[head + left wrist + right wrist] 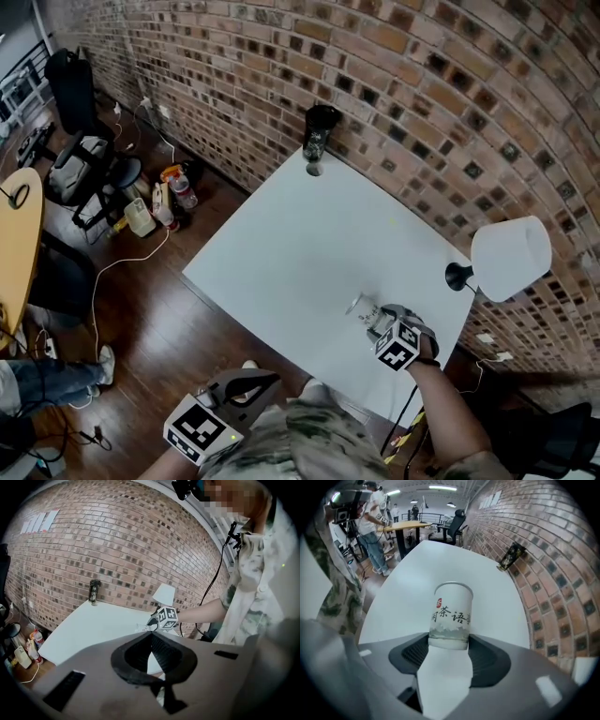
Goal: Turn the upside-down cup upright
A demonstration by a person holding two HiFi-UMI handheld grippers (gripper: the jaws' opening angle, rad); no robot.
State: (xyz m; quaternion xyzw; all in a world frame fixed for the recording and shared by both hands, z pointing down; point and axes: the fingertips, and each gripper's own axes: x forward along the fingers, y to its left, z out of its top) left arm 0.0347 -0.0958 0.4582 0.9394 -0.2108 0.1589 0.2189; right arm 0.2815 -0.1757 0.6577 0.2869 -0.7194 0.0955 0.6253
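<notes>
While right fingers (411, 654) clench cup (451, 616), left fingers (167, 656) closed, empty; lamp (511, 258), dark bottle (319, 131) well clear by wall (422, 75).

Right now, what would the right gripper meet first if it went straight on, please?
The right gripper holds the white printed paper cup in its jaws; beyond that, probably the white tabletop.
</notes>
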